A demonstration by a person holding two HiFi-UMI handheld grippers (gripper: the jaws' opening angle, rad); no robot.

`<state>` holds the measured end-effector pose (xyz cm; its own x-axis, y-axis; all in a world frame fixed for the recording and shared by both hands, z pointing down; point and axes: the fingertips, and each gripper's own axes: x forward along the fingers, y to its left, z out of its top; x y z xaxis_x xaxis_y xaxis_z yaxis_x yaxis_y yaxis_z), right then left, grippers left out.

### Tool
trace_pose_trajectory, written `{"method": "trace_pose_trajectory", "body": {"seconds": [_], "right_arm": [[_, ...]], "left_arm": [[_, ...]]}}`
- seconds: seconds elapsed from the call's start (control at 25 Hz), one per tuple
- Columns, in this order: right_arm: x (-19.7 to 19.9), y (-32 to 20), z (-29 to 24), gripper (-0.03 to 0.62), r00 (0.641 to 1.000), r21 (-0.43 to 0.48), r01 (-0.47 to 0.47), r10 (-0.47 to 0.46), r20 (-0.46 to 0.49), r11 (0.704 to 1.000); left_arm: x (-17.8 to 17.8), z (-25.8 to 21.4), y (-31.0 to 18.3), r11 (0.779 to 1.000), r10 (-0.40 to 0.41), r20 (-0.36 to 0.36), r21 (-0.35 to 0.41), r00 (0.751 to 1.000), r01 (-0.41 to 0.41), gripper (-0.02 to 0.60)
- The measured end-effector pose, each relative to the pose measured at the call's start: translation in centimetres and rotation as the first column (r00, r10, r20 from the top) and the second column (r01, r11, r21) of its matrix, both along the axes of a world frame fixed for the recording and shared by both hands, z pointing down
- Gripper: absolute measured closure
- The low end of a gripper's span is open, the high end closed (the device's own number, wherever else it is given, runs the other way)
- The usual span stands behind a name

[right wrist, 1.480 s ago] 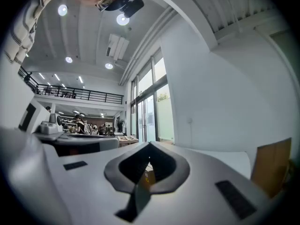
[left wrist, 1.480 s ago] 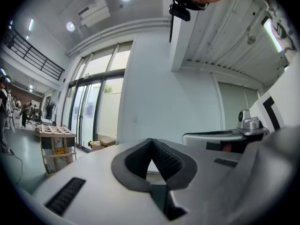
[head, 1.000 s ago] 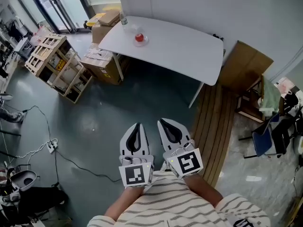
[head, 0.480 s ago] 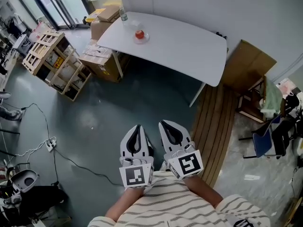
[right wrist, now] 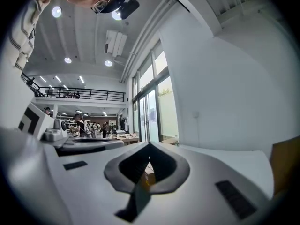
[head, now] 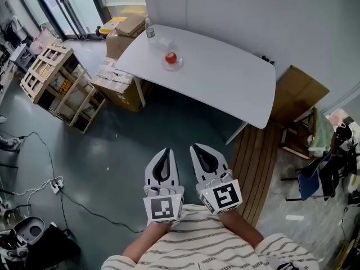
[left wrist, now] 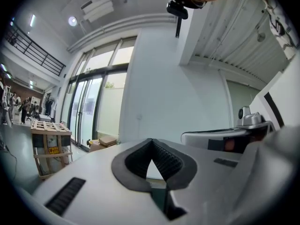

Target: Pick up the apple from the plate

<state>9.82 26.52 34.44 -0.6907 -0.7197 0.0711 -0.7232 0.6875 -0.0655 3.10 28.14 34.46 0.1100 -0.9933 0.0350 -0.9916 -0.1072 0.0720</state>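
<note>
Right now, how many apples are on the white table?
1. The apple sits on the plate toward the far left end of the table. The whole tabletop shows, so none looks hidden.

The head view looks steeply down over the left tongs (head: 164,151) and right tongs (head: 194,147) toward the distant worktop (head: 225,77). Each gripper view looks level along its own tongs; both share the glass doors (left wrist: 91,111).

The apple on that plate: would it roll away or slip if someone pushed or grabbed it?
The apple looks round, so a nudge would probably roll it. The shallow plate under it would hardly stop that, and might itself slide on the smooth white table.
</note>
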Motion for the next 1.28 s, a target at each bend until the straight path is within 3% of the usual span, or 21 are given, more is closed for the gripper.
{"method": "trace_pose_trajectory", "body": {"seconds": [0.48,0.88,1.28], "right_arm": [[-8.2,-11.3,-0.1,0.582,0.997,0.006,-0.079,0.079,-0.003,0.997],[-10.1,-16.7,1.4,0.582,0.993,-0.011,-0.110,0.109,-0.042,0.994],[-12.2,-26.3,2.3,0.582,0.996,0.002,-0.081,0.081,-0.034,0.997]], "left_arm": [[-9.2,0.1,-11.9,0.999,0.052,0.001,0.015,0.999,-0.052,0.577],[-11.3,1.9,-17.2,0.998,0.067,-0.039,-0.011,0.997,-0.068,0.577],[-13.0,2.8,-26.5,0.998,0.057,-0.004,-0.006,0.998,-0.057,0.577]]}}
